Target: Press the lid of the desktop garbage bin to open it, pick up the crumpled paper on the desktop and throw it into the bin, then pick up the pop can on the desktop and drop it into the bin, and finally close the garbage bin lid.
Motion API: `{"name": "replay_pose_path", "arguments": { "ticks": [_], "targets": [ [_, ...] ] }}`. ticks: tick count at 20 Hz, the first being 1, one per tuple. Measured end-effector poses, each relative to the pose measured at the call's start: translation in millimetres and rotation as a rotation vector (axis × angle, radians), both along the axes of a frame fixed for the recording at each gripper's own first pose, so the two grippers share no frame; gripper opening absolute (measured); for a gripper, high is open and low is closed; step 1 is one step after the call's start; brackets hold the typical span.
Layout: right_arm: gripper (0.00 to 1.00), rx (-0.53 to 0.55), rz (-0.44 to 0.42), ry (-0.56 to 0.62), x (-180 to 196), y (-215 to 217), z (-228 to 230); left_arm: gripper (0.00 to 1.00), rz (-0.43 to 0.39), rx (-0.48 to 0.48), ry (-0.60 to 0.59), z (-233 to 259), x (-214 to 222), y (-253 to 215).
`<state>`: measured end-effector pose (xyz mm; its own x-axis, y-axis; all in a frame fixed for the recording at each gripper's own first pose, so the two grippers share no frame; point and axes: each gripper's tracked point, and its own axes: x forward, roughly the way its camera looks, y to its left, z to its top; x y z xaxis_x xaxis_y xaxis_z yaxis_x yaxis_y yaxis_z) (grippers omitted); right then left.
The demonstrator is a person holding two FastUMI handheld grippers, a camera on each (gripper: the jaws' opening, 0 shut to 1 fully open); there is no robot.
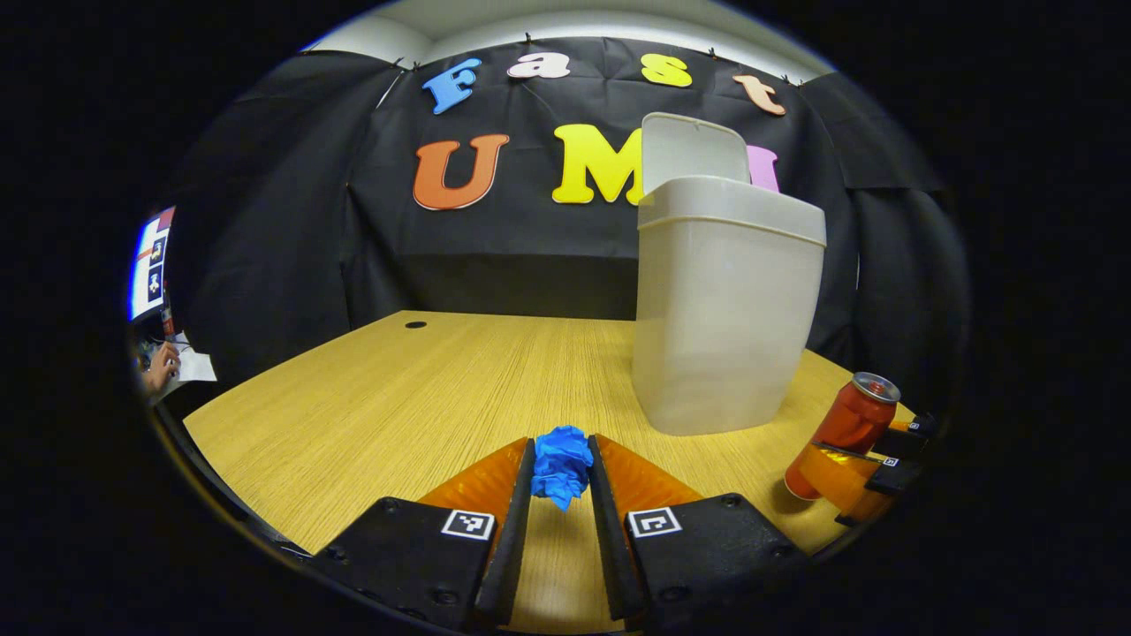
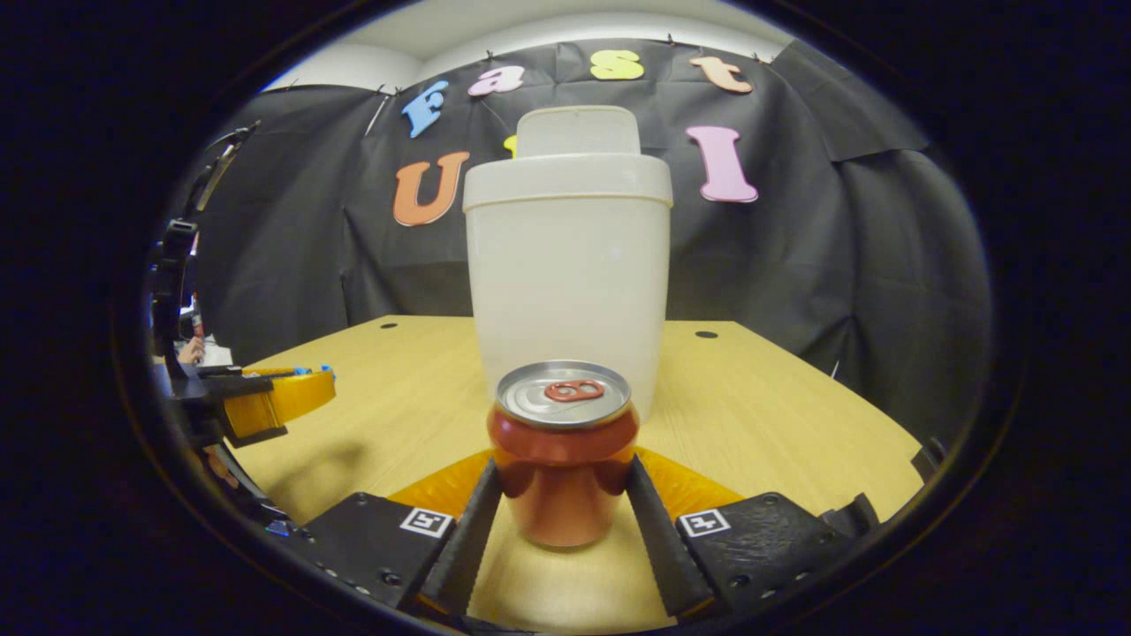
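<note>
Left gripper [image 1: 562,473] closed on the small crumpled ball of blue paper [image 1: 562,465], both fingers pressing its sides, ball pinched near the tips and apparently lifted just clear of the pale wood-grain tabletop [image 1: 389,397]. Judged feather-light, soft, springy; crushes rather than slips, so a pinch across the middle suffices and little can go wrong beyond a loose corner snagging on release.

Right gripper [image 2: 565,481] set around the red-orange aluminium pop can [image 2: 564,459], fingers flanking the lower body and seemingly touching both sides; can upright on the table, pull tab unlifted. Likely thin-walled, smooth, somewhat slippery; dents under a hard squeeze if empty, heavier and firmer if full, and which of these cannot be told. Best held across the mid-body, kept upright.

Behind the can, tall off-white translucent plastic desktop bin [image 2: 567,283], standing upright on the table, its flap lid [image 2: 579,131] tipped up above the rim, so the mouth appears open. Inside hidden from both views; contents cannot be told. In the left gripper view, same bin [image 1: 724,309] ahead and to the right of the paper, with the can [image 1: 844,433] further right, held by the other gripper.

Around all this, black cloth wall.
</note>
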<state>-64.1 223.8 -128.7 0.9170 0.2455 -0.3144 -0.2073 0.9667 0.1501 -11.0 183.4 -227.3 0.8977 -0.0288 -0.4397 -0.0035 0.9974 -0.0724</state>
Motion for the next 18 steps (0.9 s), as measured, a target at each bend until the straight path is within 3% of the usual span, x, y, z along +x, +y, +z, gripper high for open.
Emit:
{"name": "replay_pose_path", "arguments": {
  "ticks": [5,10,16,18],
  "targets": [
    [0.77,0.054,-0.001,-0.03,-22,-24,25,0.41,0.006,-0.037,-0.07,48,1,1],
    [0.77,0.088,-0.038,-0.044,-21,-56,34,0.41,-0.006,-0.002,-0.122,93,4,3],
    [0.77,0.114,-0.051,-0.021,-14,-85,22,0.44,-0.058,-0.013,-0.148,128,15,-26],
    [0.77,0.125,-0.06,-0.005,-13,-93,17,0.4,-0.08,-0.016,-0.156,137,25,-41]
  ]
}}
